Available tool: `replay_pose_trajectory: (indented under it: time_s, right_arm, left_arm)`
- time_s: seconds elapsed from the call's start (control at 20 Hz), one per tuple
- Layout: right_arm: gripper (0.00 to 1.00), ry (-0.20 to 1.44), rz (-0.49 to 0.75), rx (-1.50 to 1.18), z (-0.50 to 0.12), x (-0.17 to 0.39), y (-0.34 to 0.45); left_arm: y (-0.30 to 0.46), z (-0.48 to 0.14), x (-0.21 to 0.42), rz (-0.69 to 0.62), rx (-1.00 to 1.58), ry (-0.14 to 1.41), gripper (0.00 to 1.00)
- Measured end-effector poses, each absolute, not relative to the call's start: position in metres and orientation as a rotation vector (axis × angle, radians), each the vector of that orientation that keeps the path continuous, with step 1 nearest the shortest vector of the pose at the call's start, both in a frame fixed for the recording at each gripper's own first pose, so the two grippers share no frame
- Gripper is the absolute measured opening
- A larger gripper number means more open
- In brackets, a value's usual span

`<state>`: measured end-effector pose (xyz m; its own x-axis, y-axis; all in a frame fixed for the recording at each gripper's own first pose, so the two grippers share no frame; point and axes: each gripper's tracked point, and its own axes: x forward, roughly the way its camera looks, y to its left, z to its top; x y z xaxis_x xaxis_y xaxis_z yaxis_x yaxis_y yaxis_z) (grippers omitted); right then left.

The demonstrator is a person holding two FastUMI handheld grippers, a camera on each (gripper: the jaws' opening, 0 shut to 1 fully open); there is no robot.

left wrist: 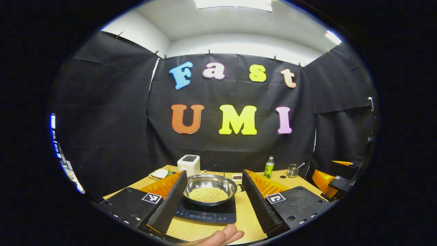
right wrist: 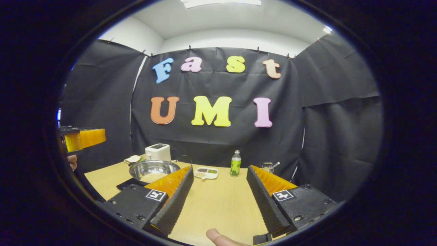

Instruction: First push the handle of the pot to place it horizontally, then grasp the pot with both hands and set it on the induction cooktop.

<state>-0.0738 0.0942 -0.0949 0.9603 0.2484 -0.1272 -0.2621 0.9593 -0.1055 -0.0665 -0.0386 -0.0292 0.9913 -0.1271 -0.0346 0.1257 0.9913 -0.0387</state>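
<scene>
A steel pot holding pale grains sits on the black induction cooktop, straight ahead in the left gripper view. My left gripper is open, its fingers standing on either side of the pot and apart from it. In the right gripper view the pot and cooktop lie to the left, behind the left finger. My right gripper is open over bare table, holding nothing. Each gripper shows at the edge of the other's view: the right gripper and the left gripper.
Along the table's back stand a white toaster, a plate with a sandwich, a divided dish, a green bottle and a metal cup with utensils. A person's fingers show at the bottom.
</scene>
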Motion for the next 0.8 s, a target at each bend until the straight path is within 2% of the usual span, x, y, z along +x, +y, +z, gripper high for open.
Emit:
replay_pose_trajectory:
  time_s: [0.35,0.8]
  right_arm:
    - [0.99,0.058,0.276,-0.104,-0.084,-0.106,0.094]
    - [0.97,0.077,0.249,-0.117,-0.094,-0.096,0.083]
  left_arm:
    - [-0.029,-0.036,-0.091,-0.106,-0.073,-0.010,0.95]
    - [-0.047,-0.040,-0.093,-0.155,-0.049,-0.021,0.95]
